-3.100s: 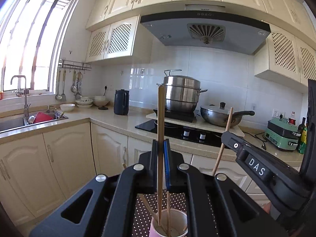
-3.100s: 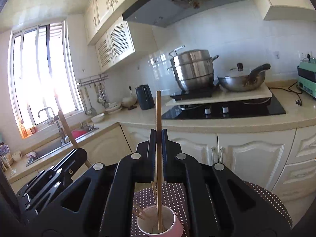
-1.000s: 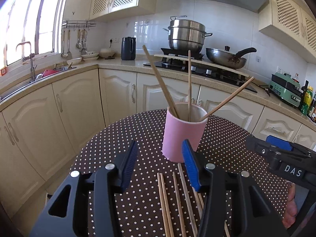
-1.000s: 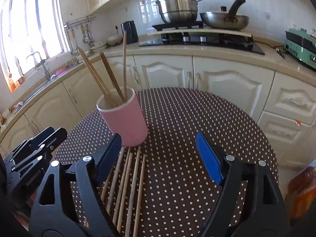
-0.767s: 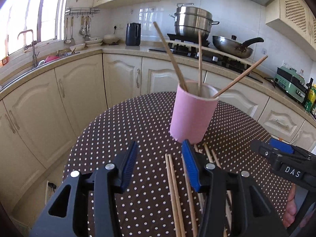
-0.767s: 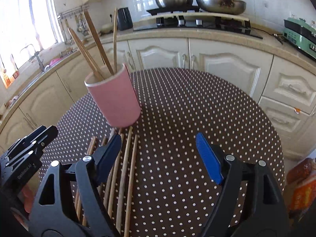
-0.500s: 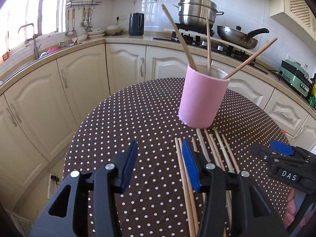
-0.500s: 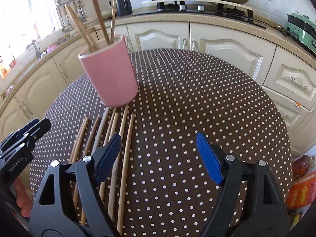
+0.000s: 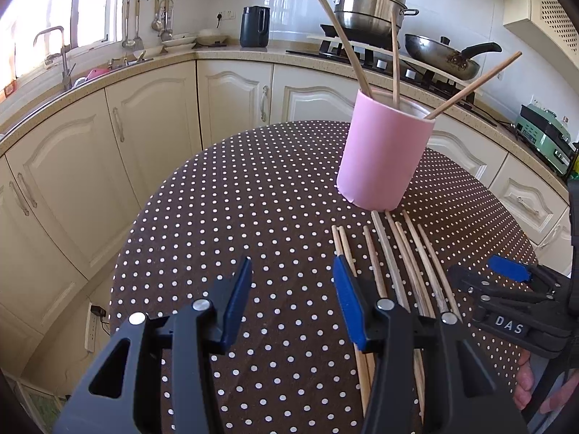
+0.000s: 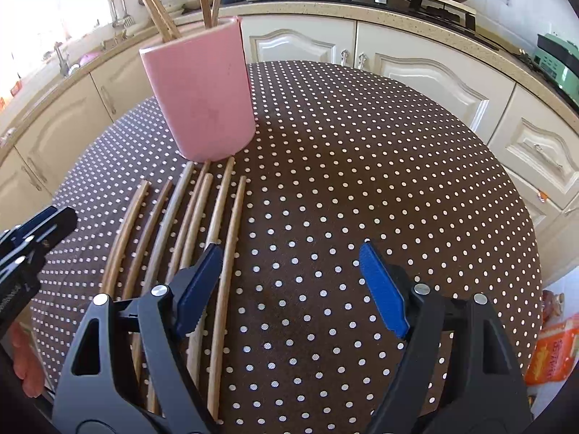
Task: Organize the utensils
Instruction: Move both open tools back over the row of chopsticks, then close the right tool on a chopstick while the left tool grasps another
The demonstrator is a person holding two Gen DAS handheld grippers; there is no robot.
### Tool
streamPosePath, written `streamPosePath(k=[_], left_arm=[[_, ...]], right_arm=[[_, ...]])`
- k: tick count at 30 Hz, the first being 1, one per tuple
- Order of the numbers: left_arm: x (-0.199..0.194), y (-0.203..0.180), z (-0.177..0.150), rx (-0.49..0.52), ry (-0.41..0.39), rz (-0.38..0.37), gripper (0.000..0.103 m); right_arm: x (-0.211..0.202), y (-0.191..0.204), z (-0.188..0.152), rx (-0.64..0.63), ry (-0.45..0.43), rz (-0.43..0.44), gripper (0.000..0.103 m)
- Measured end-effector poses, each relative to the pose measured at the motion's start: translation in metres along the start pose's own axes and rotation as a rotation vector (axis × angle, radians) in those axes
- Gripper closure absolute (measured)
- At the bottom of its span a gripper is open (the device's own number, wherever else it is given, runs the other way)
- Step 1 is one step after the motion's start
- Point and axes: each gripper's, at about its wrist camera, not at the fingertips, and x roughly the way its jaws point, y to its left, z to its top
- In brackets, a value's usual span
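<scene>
A pink cup [image 9: 385,152] stands on the brown polka-dot round table [image 9: 253,199] and holds three wooden chopsticks [image 9: 340,39]. Several more chopsticks [image 9: 401,253] lie side by side on the cloth in front of the cup; they also show in the right wrist view [image 10: 188,224], below the cup [image 10: 202,90]. My left gripper [image 9: 291,285] is open and empty, above the cloth just left of the lying chopsticks. My right gripper [image 10: 289,271] is open and empty, its left finger over the rightmost chopsticks. Each gripper shows at the edge of the other's view.
Cream kitchen cabinets [image 9: 152,123] and a counter curve behind the table, with a sink [image 9: 90,72] at left, a kettle [image 9: 255,26], a steamer pot [image 9: 369,3] and a wok [image 9: 445,54] on the hob. An orange packet [image 10: 553,350] lies on the floor at right.
Both grippers, earlier shut on chopsticks above the cup, are now open and empty. They have pulled back and down toward the chopsticks lying on the table.
</scene>
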Motion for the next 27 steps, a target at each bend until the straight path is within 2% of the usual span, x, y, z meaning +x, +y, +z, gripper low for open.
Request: streamPosePath(k=[12, 14, 15, 16, 18, 22, 27], left_arm=[[0.009, -0.006, -0.003, 0.012, 0.030, -0.005, 0.056], [0.009, -0.007, -0.003, 0.012, 0.032, -0.012, 0.056], [0.010, -0.007, -0.003, 0.012, 0.033, -0.015, 0.056], [0.010, -0.008, -0.003, 0.012, 0.034, -0.016, 0.056], [0.011, -0.008, -0.003, 0.012, 0.034, -0.022, 0.056], [0.012, -0.007, -0.002, 0.006, 0.039, -0.035, 0.056], [0.016, -0.009, -0.002, 0.019, 0.061, -0.050, 0.056]], right_arm=[[0.011, 0.016, -0.001, -0.050, 0.006, -0.046, 0.026], [0.009, 0.019, -0.003, -0.061, 0.002, -0.019, 0.033], [0.008, 0.020, -0.003, -0.066, -0.003, 0.012, 0.047], [0.006, 0.021, -0.004, -0.069, -0.008, 0.014, 0.068], [0.005, 0.022, -0.004, -0.084, -0.015, 0.020, 0.083], [0.004, 0.019, -0.005, -0.083, -0.015, 0.058, 0.093], [0.005, 0.013, -0.003, -0.044, -0.013, 0.102, 0.094]])
